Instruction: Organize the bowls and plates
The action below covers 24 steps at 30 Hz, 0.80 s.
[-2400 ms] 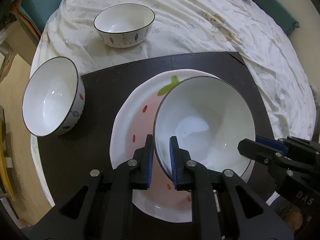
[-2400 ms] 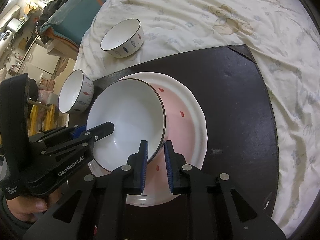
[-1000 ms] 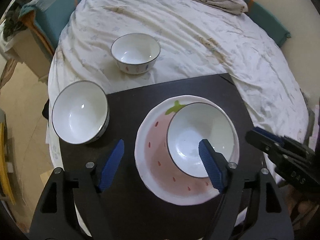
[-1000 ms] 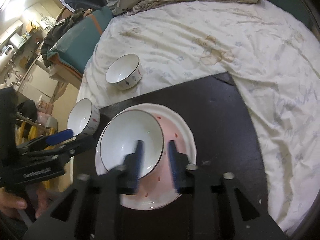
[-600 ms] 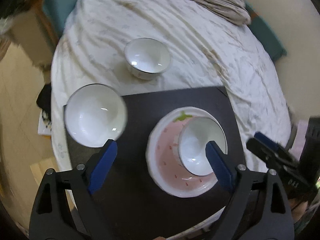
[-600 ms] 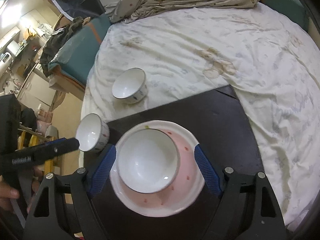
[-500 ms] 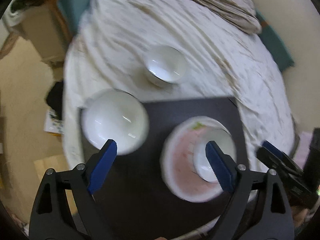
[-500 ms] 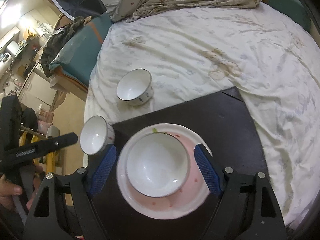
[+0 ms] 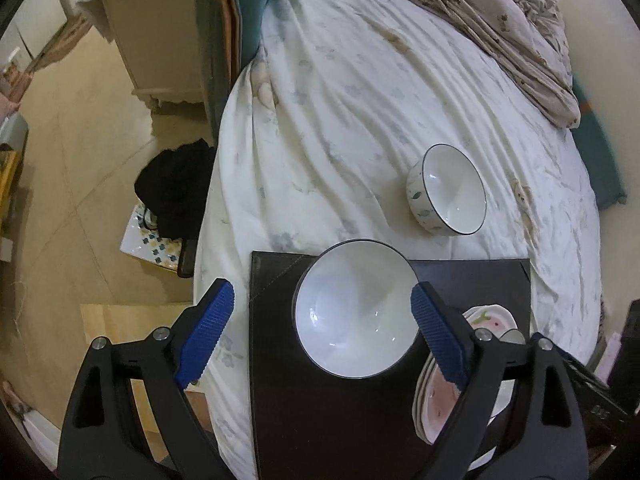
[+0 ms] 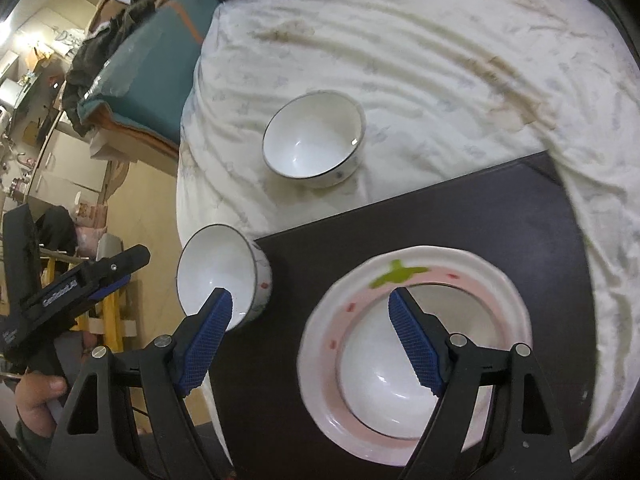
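2 claws, left claw (image 9: 322, 328) and right claw (image 10: 310, 338), gape wide; strawberry plate (image 9: 430, 408) half hidden behind left claw.

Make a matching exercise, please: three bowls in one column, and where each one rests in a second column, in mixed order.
Things:
1. bowl with red marks
2. bowl with blue-grey marks
3. plain white bowl

Places:
A. inside the strawberry plate
B. on the white bedsheet
C. at the corner of the dark mat

Pairs: 1-C, 2-B, 3-A
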Tool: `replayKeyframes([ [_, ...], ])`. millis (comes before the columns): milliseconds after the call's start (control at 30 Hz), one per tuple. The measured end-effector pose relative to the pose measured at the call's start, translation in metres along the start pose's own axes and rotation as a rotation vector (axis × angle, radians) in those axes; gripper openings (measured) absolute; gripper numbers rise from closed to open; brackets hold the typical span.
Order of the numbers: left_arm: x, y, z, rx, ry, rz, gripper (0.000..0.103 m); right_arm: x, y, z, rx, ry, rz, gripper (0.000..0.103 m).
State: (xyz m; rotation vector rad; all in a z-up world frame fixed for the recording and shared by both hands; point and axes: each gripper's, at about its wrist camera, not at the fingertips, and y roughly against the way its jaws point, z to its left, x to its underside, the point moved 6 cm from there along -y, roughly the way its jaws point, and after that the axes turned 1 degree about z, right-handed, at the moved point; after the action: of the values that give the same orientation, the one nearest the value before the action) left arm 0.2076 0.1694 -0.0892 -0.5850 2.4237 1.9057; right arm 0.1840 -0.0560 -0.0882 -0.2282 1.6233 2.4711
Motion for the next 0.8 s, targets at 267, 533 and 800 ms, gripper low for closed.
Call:
replayKeyframes([
  [267, -0.001, -0.016, 0.006, 0.007, -0.034, 0.028, 0.083, 0.002, -0.054, 0.025, -0.019, -0.021, 0.087, 0.063],
  [533, 0.012, -0.047, -0.003, -0.014, -0.097, 0.130, 0.054, 0.009, -0.085, 0.047, -0.046, -0.014, 0.132, 0.032],
  [800, 0.022, -0.075, -0.003, -0.067, -0.163, 0.214, 0.033, 0.017, -0.109, 0.046, 0.002, -0.005, 0.163, 0.015],
])
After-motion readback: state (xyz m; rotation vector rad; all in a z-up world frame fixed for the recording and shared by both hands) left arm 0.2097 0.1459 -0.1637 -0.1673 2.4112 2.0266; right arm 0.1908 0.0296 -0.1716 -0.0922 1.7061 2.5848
